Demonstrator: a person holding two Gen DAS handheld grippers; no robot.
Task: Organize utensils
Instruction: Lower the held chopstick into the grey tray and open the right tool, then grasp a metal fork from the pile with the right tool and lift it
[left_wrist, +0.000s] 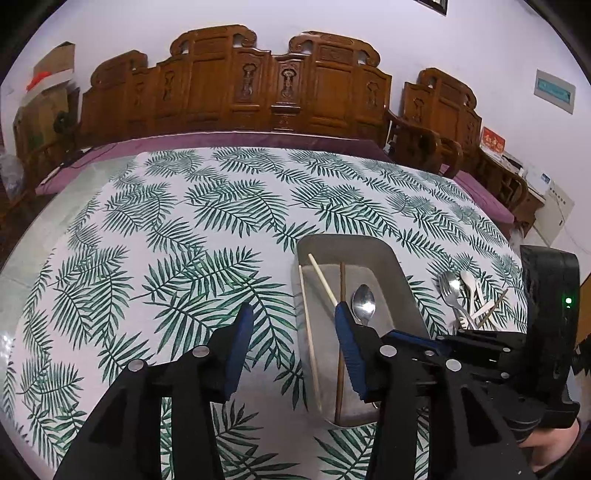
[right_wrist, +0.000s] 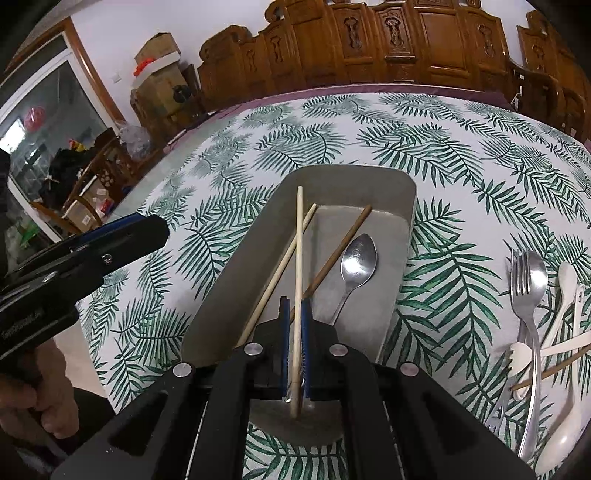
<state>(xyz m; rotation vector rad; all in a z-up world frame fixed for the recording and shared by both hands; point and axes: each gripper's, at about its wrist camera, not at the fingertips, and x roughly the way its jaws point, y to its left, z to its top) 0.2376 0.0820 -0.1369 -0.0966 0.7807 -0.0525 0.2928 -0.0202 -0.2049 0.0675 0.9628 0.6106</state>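
A grey tray (right_wrist: 351, 173) lies on the leaf-print tablecloth. In it are a pale chopstick (right_wrist: 280, 266), a brown chopstick (right_wrist: 343, 243) and a metal spoon (right_wrist: 358, 258). My right gripper (right_wrist: 295, 301) is shut on a second pale chopstick (right_wrist: 299, 240), held over the tray's near end and pointing along it. In the left wrist view my left gripper (left_wrist: 292, 306) stands open over the tray's (left_wrist: 347, 243) left rim with nothing pressed between its pads. My right gripper (left_wrist: 406, 338) shows just to its right.
Right of the tray lies a loose pile: a metal fork (right_wrist: 524, 288), white spoons (right_wrist: 565, 295), a white plastic fork (right_wrist: 521, 354) and a brown chopstick (right_wrist: 554, 369). A carved wooden bench (left_wrist: 236, 85) stands beyond the table's far edge. A hand (right_wrist: 37, 406) holds the left gripper.
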